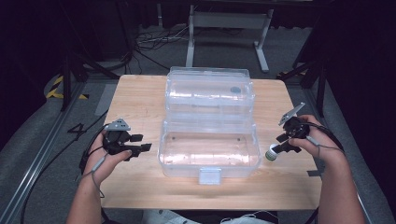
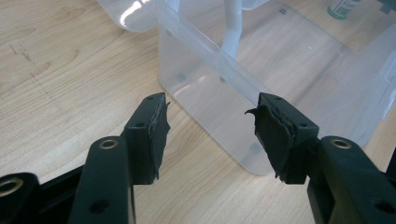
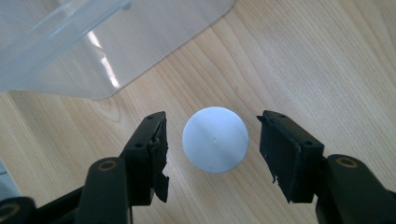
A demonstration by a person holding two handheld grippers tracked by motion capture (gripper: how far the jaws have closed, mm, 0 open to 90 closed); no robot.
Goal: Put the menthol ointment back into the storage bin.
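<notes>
We hold the right fingers (image 3: 212,154) wide apart, one on either side of a small bottle's white cap (image 3: 215,138), with a clear gap between each pad and the cap, so nothing is gripped. The small bottle (image 1: 271,153) stands upright on the desk (image 1: 140,93) near its right edge, just beside the right end of the clear plastic box (image 1: 208,150). Our right hand (image 1: 312,137) carries these fingers in from the right edge.

We also hold the left fingers (image 2: 205,135) wide and empty, pointing at the box's near left corner and apart from it. In the high view, our left hand (image 1: 106,156) rests near the desk's left edge, beside the box. The box sits open in the desk's middle, its lid (image 1: 210,91) lying back toward the far edge.
</notes>
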